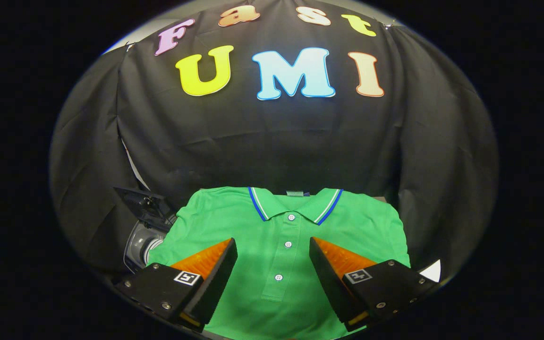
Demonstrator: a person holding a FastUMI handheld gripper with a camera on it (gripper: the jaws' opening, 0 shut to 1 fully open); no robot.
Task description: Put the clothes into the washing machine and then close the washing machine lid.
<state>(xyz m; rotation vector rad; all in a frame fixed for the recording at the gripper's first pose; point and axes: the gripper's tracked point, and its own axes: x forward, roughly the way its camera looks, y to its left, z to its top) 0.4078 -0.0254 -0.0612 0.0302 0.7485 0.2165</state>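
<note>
Here, hand-held gripper (273,244) wide open — over green polo shirt (281,226), untouched

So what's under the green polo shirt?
The green polo shirt lies flat, covering its support. A grey washing machine shows beside its sleeve. The open hand-held gripper hovers above.

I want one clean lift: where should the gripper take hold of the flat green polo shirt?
Probably at the buttoned placket of the green polo shirt, coming straight down from above. The shirt lies flat, so only a pinched-up fold works, and the open gripper already straddles that strip.
</note>
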